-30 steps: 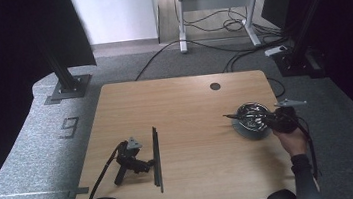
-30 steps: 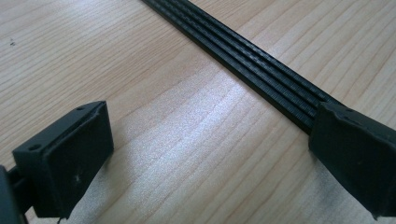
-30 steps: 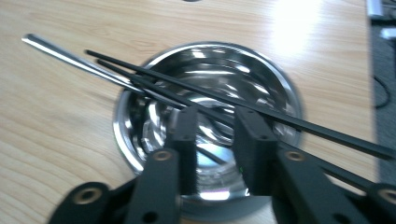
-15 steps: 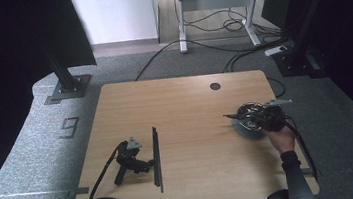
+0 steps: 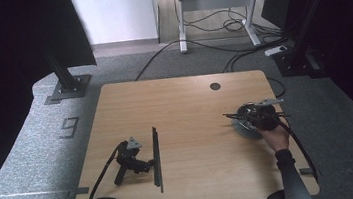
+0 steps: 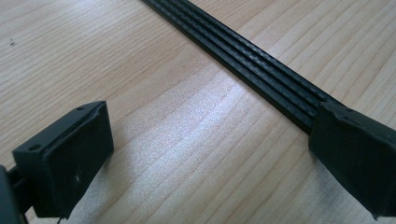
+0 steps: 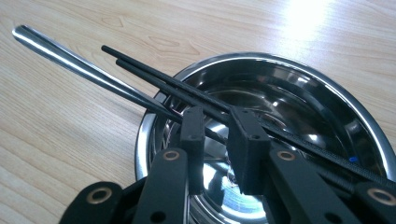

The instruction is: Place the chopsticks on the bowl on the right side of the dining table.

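Your right gripper [image 7: 217, 135] hangs over the one bowl [image 7: 327, 98] on the bench [image 5: 185, 108], a shiny steel one that sits near the right edge, under your right hand [image 5: 274, 137]. Across the bowl's rim lie two black chopsticks [image 7: 154, 77] and one steel handle [image 7: 70, 53], side by side, their ends sticking out past the rim over the bare wood; the handle's lower end is hidden behind the jaws, so you cannot tell what utensil it is. The jaws stand close together, nearly closed, just above those sticks; whether the pads actually press on a chopstick cannot be told. Down in the bowl you see only reflections. In the high view the bowl [image 5: 245, 128] shows partly under the gripper [image 5: 237, 117], with the thin ends pointing left. Your left gripper [image 5: 144, 164] lies on the bench at the front left, no hand on it, its cable trailing off the near edge. Its jaws are wide open with bare wood between them. Just beside it lies a strip of black chopsticks [image 6: 261, 70], four lines by the close view, pressed together and running front to back; the right jaw's tip rests at the strip's edge.
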The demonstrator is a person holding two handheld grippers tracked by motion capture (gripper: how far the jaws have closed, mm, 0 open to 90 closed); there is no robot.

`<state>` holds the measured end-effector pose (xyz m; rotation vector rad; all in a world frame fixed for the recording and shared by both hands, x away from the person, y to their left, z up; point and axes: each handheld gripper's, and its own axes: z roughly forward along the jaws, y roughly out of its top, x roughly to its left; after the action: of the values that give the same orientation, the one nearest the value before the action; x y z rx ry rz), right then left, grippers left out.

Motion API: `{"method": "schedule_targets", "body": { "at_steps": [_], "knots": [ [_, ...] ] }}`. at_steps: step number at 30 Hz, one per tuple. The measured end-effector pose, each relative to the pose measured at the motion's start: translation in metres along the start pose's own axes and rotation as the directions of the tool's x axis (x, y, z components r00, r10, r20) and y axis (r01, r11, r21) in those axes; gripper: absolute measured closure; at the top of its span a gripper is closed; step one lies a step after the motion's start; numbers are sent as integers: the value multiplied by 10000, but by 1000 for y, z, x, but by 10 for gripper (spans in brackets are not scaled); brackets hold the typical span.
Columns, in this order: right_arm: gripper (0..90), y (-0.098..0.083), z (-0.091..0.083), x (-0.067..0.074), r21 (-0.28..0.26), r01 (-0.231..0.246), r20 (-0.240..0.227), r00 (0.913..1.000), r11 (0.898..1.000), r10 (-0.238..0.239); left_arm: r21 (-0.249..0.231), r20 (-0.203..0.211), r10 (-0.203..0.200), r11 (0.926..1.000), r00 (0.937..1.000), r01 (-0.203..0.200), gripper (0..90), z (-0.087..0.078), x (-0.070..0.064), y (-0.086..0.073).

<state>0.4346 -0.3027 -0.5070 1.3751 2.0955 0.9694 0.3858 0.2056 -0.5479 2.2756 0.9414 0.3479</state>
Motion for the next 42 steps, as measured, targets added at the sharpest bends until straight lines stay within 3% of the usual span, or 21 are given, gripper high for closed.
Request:
{"method": "schedule_targets", "body": {
  "at_steps": [6, 11, 16, 21, 26, 29, 31, 36, 42],
  "knots": [
    [708, -1, 1, -2, 63, -25, 93, 10000, 10000, 25, 0, 1, 0, 10000, 10000, 0, 0, 0, 0, 0],
    [553, -4, -4, -6, 106, -109, 180, 9998, 9999, 107, -6, -1, -8, 10000, 10000, 8, 0, 0, 0, 0],
    [425, -13, -14, -15, -112, -163, 670, 9976, 9998, 170, -3, -1, -1, 10000, 10000, 1, 0, 0, 0, 0],
    [311, -21, -26, -24, -471, -360, 1083, 9933, 9982, 409, -1, 0, 1, 10000, 10000, -1, 0, 0, 0, 0],
    [142, -25, -32, -28, -701, -470, 1606, 9853, 9964, 578, -2, -1, 0, 10000, 10000, 0, 0, 0, 0, 0],
    [96, -29, -35, -31, -758, -536, 1843, 9806, 9957, 668, -2, -1, 1, 10000, 10000, -1, 0, 0, 0, 0],
    [0, -33, -36, -34, -806, -618, 2081, 9750, 9948, 774, -3, -1, -2, 10000, 10000, 2, 0, 0, 0, 0],
    [0, -42, -42, -44, -1275, -1170, 2088, 9676, 9849, 1420, -2, -1, 2, 10000, 10000, -2, 0, 0, 0, 0],
    [0, -49, -43, -49, -1529, -1344, 2246, 9601, 9791, 1668, -2, 0, 7, 10000, 10000, -7, 0, 0, 0, 0]
  ]
}}
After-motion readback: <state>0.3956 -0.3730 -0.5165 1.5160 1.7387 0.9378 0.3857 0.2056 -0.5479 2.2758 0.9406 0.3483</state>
